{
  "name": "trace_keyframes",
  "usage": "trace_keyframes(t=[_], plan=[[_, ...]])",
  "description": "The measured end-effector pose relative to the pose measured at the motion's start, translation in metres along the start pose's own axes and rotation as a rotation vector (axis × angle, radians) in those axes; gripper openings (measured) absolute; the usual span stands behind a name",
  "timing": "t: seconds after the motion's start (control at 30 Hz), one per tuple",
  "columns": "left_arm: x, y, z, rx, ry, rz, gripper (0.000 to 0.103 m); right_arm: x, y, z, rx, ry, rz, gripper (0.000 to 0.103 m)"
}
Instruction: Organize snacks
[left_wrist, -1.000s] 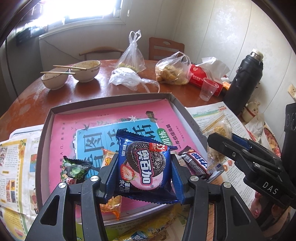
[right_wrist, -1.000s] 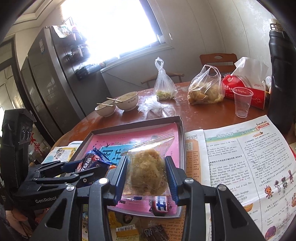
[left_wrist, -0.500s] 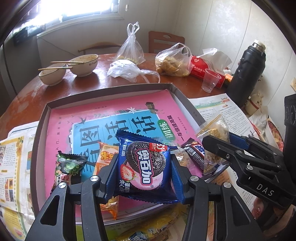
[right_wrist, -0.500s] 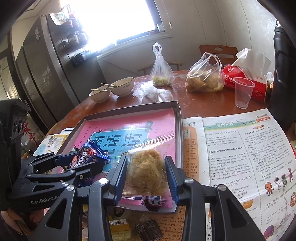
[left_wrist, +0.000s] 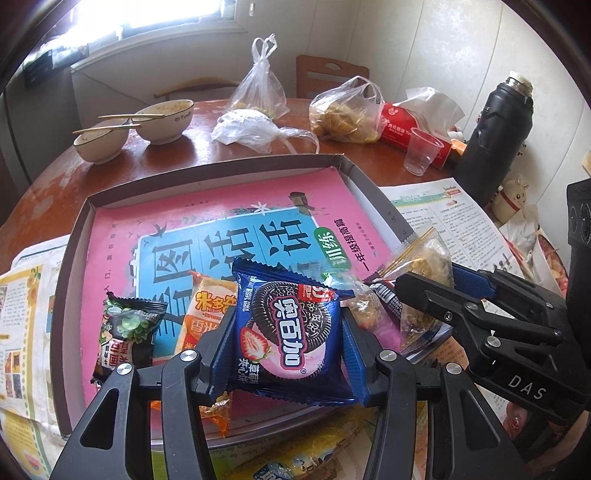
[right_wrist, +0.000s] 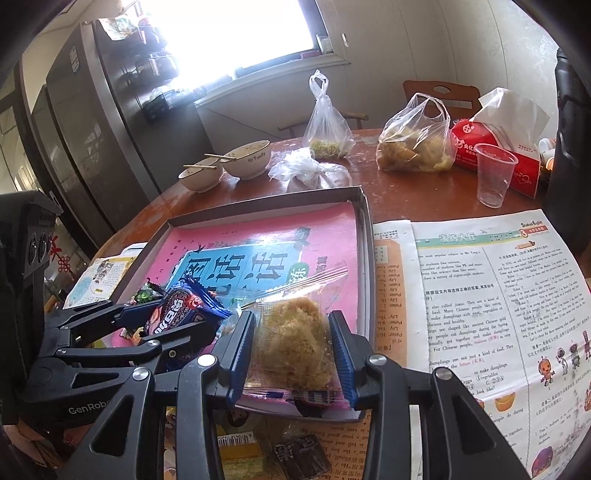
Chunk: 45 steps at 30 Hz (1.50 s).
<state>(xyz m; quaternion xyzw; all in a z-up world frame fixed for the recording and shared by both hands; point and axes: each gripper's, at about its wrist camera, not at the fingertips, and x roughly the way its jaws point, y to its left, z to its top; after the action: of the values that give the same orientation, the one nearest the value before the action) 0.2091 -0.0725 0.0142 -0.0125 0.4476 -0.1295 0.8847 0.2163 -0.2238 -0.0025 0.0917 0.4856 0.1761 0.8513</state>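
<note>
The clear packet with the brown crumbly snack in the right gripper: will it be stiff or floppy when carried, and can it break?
The clear packet probably flops: its thin film sticks out loose beyond the right gripper. The filling looks flaky, so a hard squeeze may crumble it. It seems light for its size, since it sits steady between the pads.

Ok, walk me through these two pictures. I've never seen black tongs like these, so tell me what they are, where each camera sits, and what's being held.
These are hand-held two-finger grippers, one in each of a person's hands, each carrying a fisheye camera looking along its fingers. In the left camera's picture, the left gripper is shut on a blue cookie packet. In the right camera's picture, the right gripper is shut on a clear bag of brownish snack. Both hang over a shallow box lined with a pink book, on a round wooden table with bowls, plastic bags and newspapers.
</note>
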Motion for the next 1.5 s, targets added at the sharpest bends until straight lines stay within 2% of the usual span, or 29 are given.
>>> trace_keyframes(t=[0.8,1.5], plan=[[0.008,0.002,-0.006,0.016,0.020,0.051,0.054,0.006,0.005,0.000,-0.013,0.015,0.034,0.044],[0.004,0.009,-0.008,-0.008,0.031,0.042,0.054,0.001,0.011,0.000,-0.034,0.012,0.037,0.051]])
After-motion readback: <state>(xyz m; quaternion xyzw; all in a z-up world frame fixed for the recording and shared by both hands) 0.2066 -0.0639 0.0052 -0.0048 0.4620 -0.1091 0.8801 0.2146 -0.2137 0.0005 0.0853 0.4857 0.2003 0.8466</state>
